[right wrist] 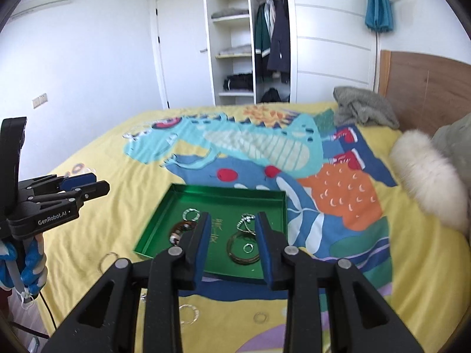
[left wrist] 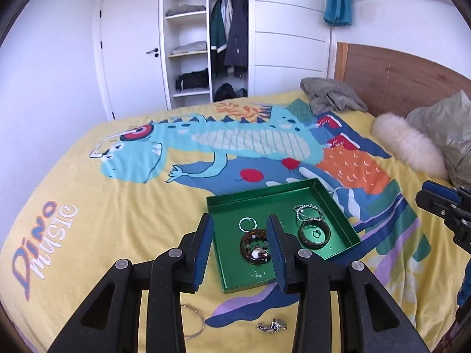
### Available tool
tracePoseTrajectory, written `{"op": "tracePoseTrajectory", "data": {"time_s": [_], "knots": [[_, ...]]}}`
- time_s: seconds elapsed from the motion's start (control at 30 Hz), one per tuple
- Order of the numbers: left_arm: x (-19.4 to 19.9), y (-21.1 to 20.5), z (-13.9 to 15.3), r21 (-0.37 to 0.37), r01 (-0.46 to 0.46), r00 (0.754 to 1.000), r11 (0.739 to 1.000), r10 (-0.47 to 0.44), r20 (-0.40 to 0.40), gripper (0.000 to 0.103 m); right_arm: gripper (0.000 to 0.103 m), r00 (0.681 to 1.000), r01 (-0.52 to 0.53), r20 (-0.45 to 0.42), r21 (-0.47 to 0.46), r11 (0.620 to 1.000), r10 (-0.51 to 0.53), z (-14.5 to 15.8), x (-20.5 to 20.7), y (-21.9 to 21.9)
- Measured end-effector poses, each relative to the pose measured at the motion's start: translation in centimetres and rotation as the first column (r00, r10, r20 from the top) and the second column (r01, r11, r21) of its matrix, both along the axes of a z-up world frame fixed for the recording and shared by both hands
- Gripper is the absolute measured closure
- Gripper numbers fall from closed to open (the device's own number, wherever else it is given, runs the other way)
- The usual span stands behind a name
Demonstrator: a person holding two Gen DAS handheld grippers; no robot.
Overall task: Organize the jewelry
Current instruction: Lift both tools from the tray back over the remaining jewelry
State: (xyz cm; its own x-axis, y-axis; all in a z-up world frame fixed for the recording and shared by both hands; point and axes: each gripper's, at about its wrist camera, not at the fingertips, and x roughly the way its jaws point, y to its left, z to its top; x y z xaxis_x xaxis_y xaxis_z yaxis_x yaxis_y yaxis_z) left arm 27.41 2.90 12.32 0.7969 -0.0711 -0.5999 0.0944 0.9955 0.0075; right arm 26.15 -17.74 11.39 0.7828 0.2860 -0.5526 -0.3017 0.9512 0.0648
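Observation:
A green tray (left wrist: 338, 206) (right wrist: 164, 206) lies on the bed. It holds a brown openwork bangle (left wrist: 255, 247), a dark bangle (left wrist: 313, 235) (right wrist: 243, 260) with a small ring inside, a silver bead chain (left wrist: 307, 211) (right wrist: 245, 220) and a thin silver hoop (left wrist: 247, 224) (right wrist: 191, 214). My left gripper (left wrist: 240, 253) is open and empty above the tray's near left part. My right gripper (right wrist: 232, 253) is open and empty above the tray's near edge. A thin bracelet (left wrist: 195, 322) and a silver piece (left wrist: 272, 326) lie on the cover near the tray.
The bed has a yellow dinosaur cover (left wrist: 117, 206). A grey cloth (left wrist: 331, 95), a fluffy white cushion (left wrist: 409, 147) and a pillow lie by the wooden headboard (left wrist: 397, 70). Several loose rings (right wrist: 260, 317) lie on the cover near the front edge. An open wardrobe (left wrist: 206, 35) stands behind.

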Motion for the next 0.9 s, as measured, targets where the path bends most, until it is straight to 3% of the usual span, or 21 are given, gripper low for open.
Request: {"op": "tracePoseTrajectory", "data": {"time_s": [0.23,0.4,0.63,0.9], "knots": [[-9.1,2.3,4.2,-0.008,-0.038,0.996,0.999,0.038,0.079,0.066,0.074,0.997,-0.012,0.081,0.023,1.000,0.010,4.9,-9.1,-0.2],[-14.5,3.6,5.5,-0.006,-0.068,0.992,0.998,0.068,0.107,0.065,0.074,0.993,-0.015,0.114,0.028,1.000,0.012,6.1,-14.5,-0.5],[-21.9,4.6,7.3,-0.035,-0.081,0.981,0.996,0.086,0.177,0.054,0.074,0.984,-0.041,0.173,0.033,0.999,0.034,7.8,-20.8,-0.3],[-27.2,5.2,9.2,-0.073,-0.054,0.966,0.996,0.070,0.250,0.049,0.074,0.972,-0.087,0.221,0.024,0.996,0.080,8.9,-25.7,0.6]]}}
